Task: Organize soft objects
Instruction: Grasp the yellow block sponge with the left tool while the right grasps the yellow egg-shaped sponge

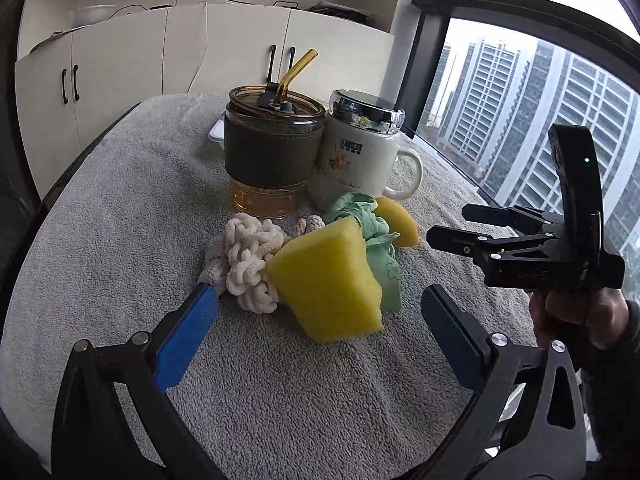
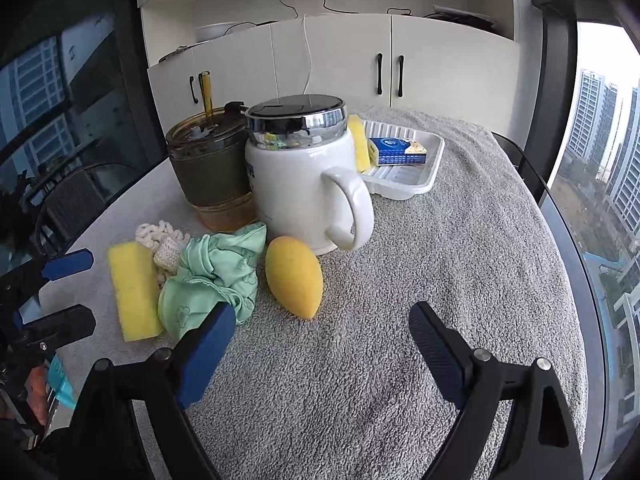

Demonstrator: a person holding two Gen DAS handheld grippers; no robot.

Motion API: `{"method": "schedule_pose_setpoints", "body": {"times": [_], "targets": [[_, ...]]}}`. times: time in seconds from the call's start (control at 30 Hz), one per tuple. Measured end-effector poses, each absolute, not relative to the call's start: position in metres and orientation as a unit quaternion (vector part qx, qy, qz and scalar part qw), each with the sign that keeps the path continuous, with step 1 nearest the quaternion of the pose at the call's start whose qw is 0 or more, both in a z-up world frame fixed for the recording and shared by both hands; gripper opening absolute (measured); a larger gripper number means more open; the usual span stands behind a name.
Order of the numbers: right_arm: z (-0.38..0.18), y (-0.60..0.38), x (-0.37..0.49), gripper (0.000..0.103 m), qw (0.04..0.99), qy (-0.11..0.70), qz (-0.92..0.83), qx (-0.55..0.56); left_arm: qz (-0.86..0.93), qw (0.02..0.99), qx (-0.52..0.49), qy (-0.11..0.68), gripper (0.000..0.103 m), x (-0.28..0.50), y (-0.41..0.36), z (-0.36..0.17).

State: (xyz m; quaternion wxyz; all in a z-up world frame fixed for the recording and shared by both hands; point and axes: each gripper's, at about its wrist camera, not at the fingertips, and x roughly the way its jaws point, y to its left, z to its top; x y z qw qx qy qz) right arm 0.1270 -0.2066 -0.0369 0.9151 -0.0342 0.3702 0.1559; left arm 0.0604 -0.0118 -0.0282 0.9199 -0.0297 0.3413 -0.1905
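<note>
A yellow sponge [image 1: 328,280] lies on the grey towel [image 1: 120,220], between a cream knotted rope [image 1: 250,258] and a green cloth [image 1: 376,240]. A yellow egg-shaped sponge [image 1: 398,220] lies behind the cloth. My left gripper [image 1: 320,320] is open, its blue pads either side of the yellow sponge, apart from it. The right wrist view shows the egg sponge [image 2: 294,276], green cloth [image 2: 208,280], yellow sponge [image 2: 134,292] and rope [image 2: 164,240]. My right gripper [image 2: 320,340] is open and empty, just in front of the egg sponge.
An amber glass tumbler with straw [image 1: 272,152] and a white lidded mug [image 1: 356,152] stand behind the soft objects. A white tray [image 2: 404,180] at the back holds a blue packet [image 2: 396,150] and another yellow sponge [image 2: 358,142]. White cabinets and windows surround the table.
</note>
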Motion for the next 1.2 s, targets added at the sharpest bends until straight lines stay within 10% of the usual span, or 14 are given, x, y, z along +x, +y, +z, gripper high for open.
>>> {"method": "schedule_pose_setpoints", "body": {"times": [0.27, 0.43, 0.73, 0.97, 1.2], "targets": [[-0.054, -0.198, 0.146, 0.078, 0.903, 0.392, 0.171, -0.042, -0.179, 0.923, -0.036, 0.339, 0.100, 0.077, -0.020, -0.042], [-0.057, -0.195, 0.156, 0.078, 0.899, 0.399, 0.177, -0.042, -0.184, 0.918, -0.043, 0.349, 0.063, 0.083, -0.019, -0.049], [-0.064, -0.188, 0.165, 0.074, 0.892, 0.411, 0.182, -0.048, -0.209, 0.917, -0.050, 0.337, 0.035, 0.077, -0.018, -0.047], [-0.064, -0.185, 0.167, 0.072, 0.891, 0.411, 0.186, -0.052, -0.215, 0.915, -0.055, 0.338, 0.033, 0.072, -0.015, -0.049], [-0.065, -0.176, 0.165, 0.041, 0.884, 0.413, 0.209, -0.062, -0.216, 0.912, -0.058, 0.343, 0.031, 0.070, -0.012, -0.048]]}}
